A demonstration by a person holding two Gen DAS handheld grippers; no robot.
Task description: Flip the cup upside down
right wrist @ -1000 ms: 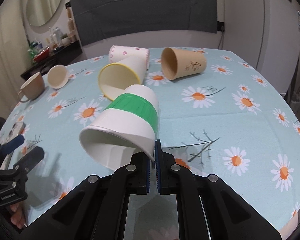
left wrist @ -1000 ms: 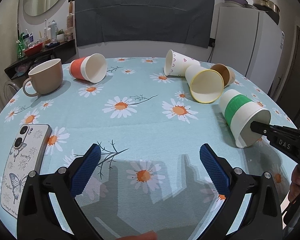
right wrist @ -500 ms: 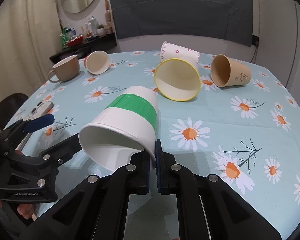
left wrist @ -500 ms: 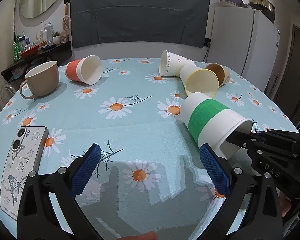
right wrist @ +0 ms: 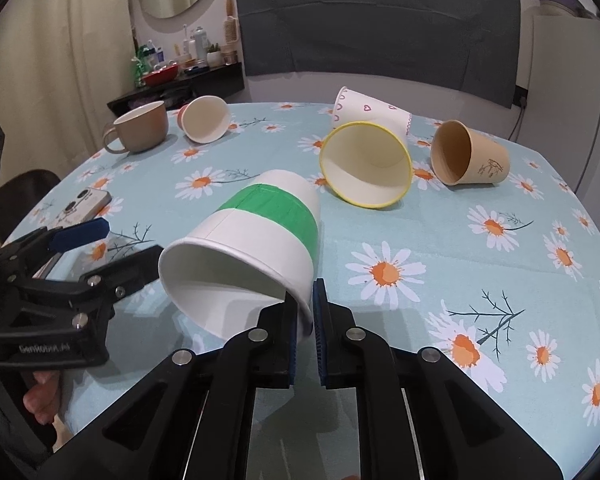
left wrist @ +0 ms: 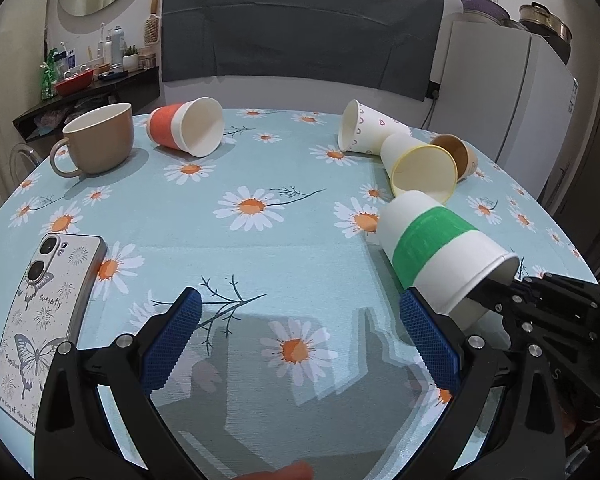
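Note:
A white paper cup with a green band (right wrist: 256, 248) is held tilted on its side above the daisy tablecloth, mouth toward the right wrist camera. My right gripper (right wrist: 305, 312) is shut on its rim, one finger inside and one outside. The cup also shows in the left wrist view (left wrist: 440, 256), with my right gripper (left wrist: 500, 292) at its rim. My left gripper (left wrist: 300, 340) is open and empty, low over the cloth, just left of the cup; it also shows in the right wrist view (right wrist: 100, 244).
Lying on their sides are a yellow-rimmed cup (right wrist: 368, 164), a brown cup (right wrist: 468, 156), a heart-print cup (right wrist: 364, 112) and an orange cup (left wrist: 184, 128). A tan mug (left wrist: 100, 140) stands upright. A phone (left wrist: 44, 316) lies at the left edge.
My right gripper has carried the green-banded cup left, toward the left gripper, tilting its base upward. The left gripper has stayed open in place.

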